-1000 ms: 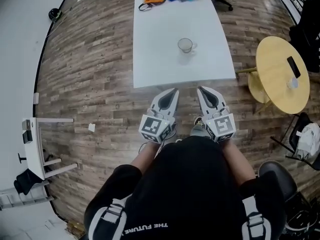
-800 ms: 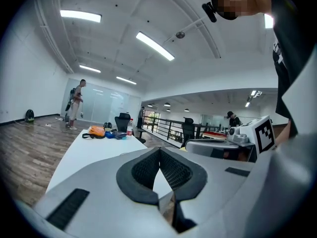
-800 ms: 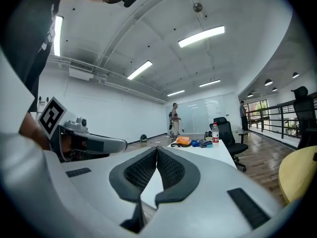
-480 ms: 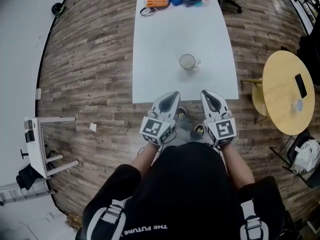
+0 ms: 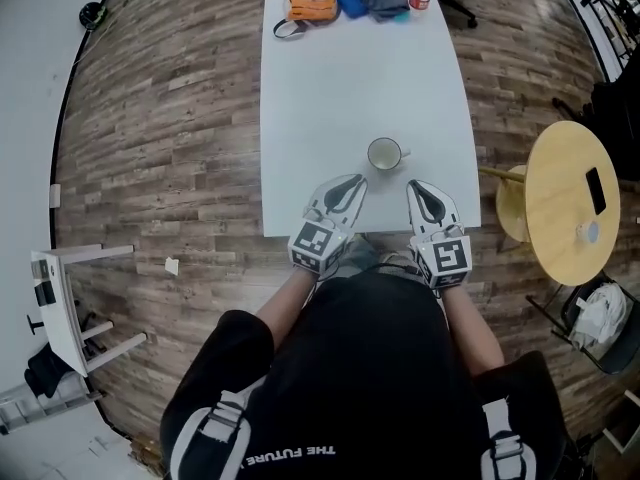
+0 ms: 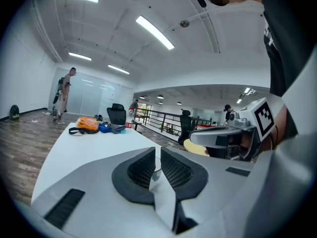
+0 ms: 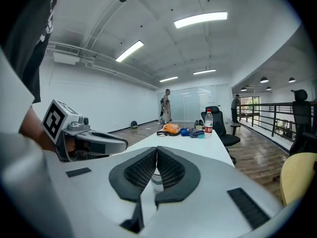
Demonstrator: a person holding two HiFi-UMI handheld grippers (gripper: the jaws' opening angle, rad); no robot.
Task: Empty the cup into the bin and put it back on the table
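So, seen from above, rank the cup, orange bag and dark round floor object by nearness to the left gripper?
1. Cup, just ahead-right of the left gripper.
2. Orange bag, table's far end.
3. Dark round object, floor beyond, far left.

Matt white table [image 5: 340, 98]; rough wood-plank floor [image 5: 170, 138]; smooth pale cup [image 5: 384, 154]
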